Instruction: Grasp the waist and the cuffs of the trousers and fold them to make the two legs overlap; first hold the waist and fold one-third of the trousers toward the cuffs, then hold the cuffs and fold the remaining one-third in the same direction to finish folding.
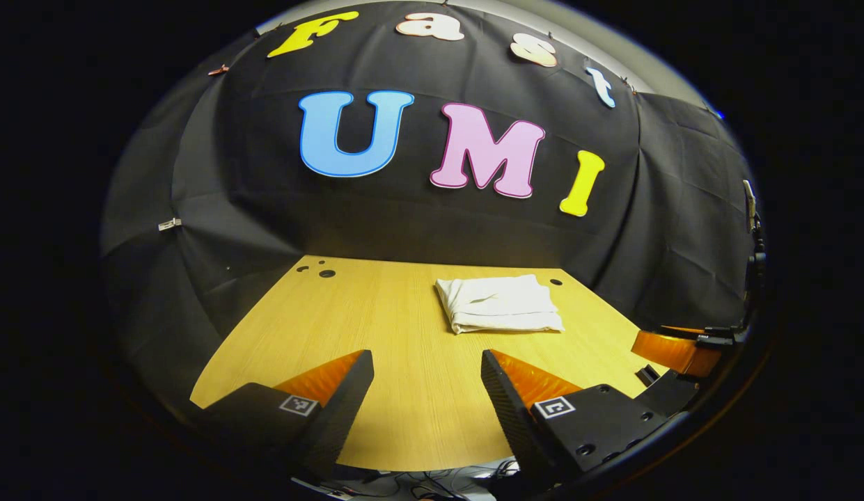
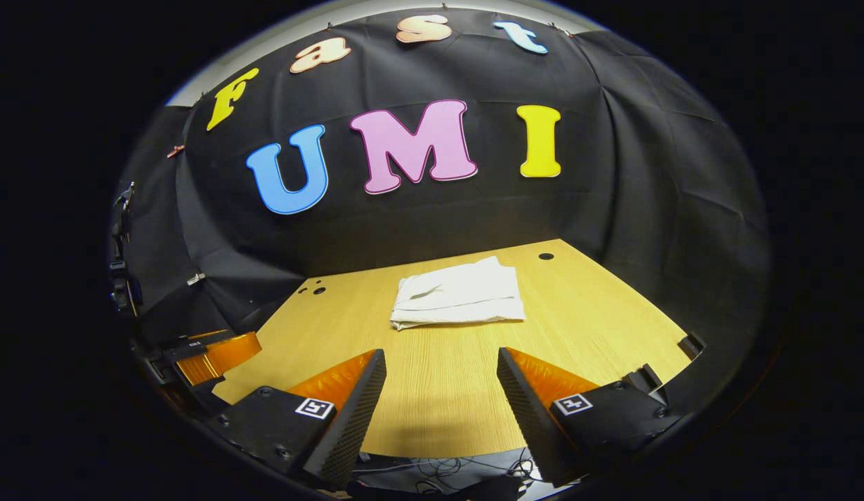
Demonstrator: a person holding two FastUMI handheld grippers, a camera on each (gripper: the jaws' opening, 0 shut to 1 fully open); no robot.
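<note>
The white trousers (image 1: pixel 500 303) lie folded into a compact rectangle on the wooden table (image 1: pixel 404 390), toward its far side. In the right gripper view the same folded trousers (image 2: pixel 459 293) rest ahead of the fingers. My left gripper (image 1: pixel 427 362) is open above the table's near edge, well short of the cloth, with nothing between its fingers. My right gripper (image 2: pixel 442 358) is open too, also near the front edge and apart from the trousers. The right gripper (image 1: pixel 675 351) appears at the right edge of the left gripper view, and the left gripper (image 2: pixel 219 355) at the left edge of the right gripper view.
Small round holes (image 1: pixel 326 273) mark the table's far left corner and another hole (image 2: pixel 546 256) its far right. The black cloth wall (image 1: pixel 404 223) closes the back and sides. Cables (image 2: pixel 438 480) hang below the table's front edge.
</note>
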